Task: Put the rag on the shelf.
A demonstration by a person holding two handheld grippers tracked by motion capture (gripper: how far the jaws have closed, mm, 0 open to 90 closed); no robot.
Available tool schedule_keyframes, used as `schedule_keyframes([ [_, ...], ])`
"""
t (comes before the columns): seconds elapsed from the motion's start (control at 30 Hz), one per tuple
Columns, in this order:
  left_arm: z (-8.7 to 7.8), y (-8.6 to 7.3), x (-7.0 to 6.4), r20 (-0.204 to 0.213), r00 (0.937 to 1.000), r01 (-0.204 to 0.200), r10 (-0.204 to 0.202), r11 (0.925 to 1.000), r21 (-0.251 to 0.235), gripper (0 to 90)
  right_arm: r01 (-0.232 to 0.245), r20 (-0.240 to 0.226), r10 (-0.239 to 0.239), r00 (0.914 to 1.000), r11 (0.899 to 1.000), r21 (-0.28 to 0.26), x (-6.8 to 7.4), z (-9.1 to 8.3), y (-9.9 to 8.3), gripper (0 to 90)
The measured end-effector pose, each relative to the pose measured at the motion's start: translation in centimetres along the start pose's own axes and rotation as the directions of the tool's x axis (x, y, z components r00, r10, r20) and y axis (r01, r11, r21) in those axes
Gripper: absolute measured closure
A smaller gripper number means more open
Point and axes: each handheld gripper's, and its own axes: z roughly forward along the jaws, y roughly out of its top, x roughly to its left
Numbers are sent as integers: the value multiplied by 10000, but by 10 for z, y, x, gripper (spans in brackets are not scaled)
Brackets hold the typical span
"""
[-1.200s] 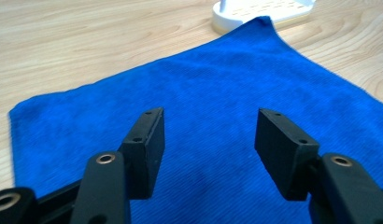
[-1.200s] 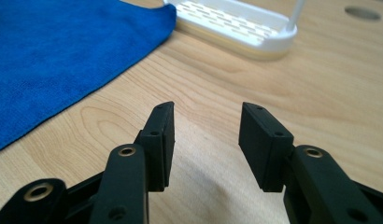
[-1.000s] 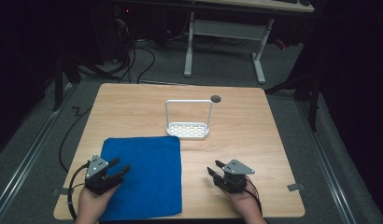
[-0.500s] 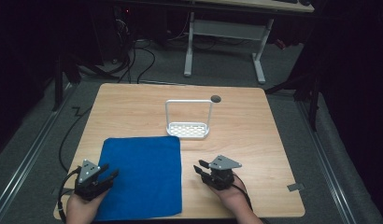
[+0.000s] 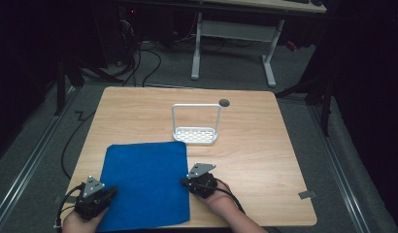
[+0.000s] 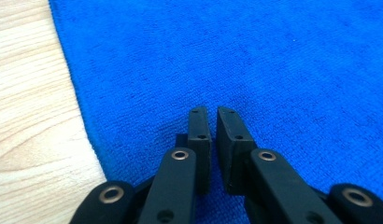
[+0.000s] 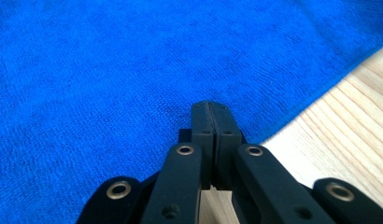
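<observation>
A blue cloth [image 5: 144, 182] lies flat on the near left part of the wooden table [image 5: 270, 160]. My left gripper [image 5: 108, 193] rests on the cloth's near left corner. In the left gripper view its jaws [image 6: 213, 112] stand almost together with a thin gap, and the blue cloth [image 6: 227, 56] darkens into a small pucker at the tips. My right gripper [image 5: 185, 181] is at the cloth's right edge. Seen from the right gripper view, its jaws [image 7: 211, 105] are pressed fully together, tips over the blue cloth [image 7: 110, 70] just inside the hem.
A white wire rack [image 5: 196, 132] with a tall hoop handle stands mid-table, beyond the cloth. A small dark round cap [image 5: 224, 102] lies near the far edge. Bare wood spreads to the right. Desk legs and cables sit on the floor behind.
Both hands moved left and nearer. The left gripper went to the cloth's near left corner, the right one to its right edge. Both sets of jaws have come together.
</observation>
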Motion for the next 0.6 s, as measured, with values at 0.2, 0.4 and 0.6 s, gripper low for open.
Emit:
schedule_keyframes([
  [0.2,2,2,-4,540,9981,-312,310,9995,21,832,-8,172,7,9999,10000,78,-2,-8,-6,900],
  [0.4,10,10,-19,1237,9891,-806,792,9967,62,832,-317,434,314,9986,9995,56,-9,-26,-22,900],
  [0.6,26,23,-39,2094,9674,-1457,1424,9893,0,831,-930,890,924,9917,9957,28,-18,-50,-44,900],
])
